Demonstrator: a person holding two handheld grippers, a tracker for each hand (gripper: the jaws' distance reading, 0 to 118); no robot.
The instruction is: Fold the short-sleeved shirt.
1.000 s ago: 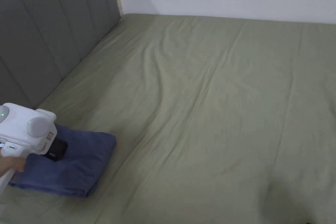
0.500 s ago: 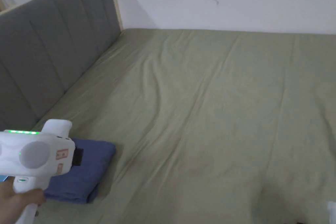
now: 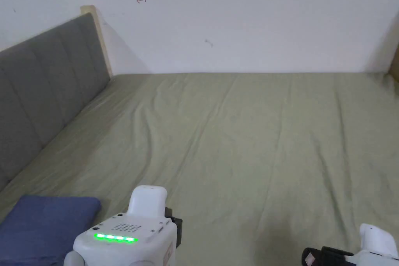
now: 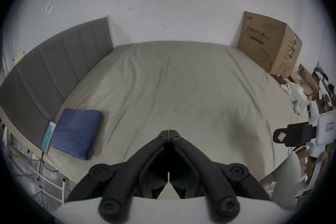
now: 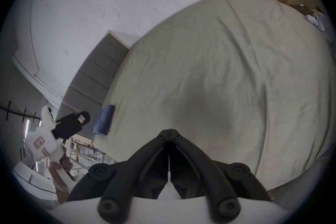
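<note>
The folded shirt [image 4: 76, 132] is a matt blue cloth, soft and faintly napped. The bed sheet [image 3: 241, 142] is a matt olive cloth, creased in long shallow wrinkles. The headboard [image 3: 43, 95] is grey woven upholstery with stitched panels and a pale wood edge. The left hand-held gripper [image 4: 169, 137] has matt black plastic jaws and a smooth white plastic shell. The box [image 4: 267, 44] is plain brown cardboard. The wall [image 3: 253, 17] is matt white paint.
</note>
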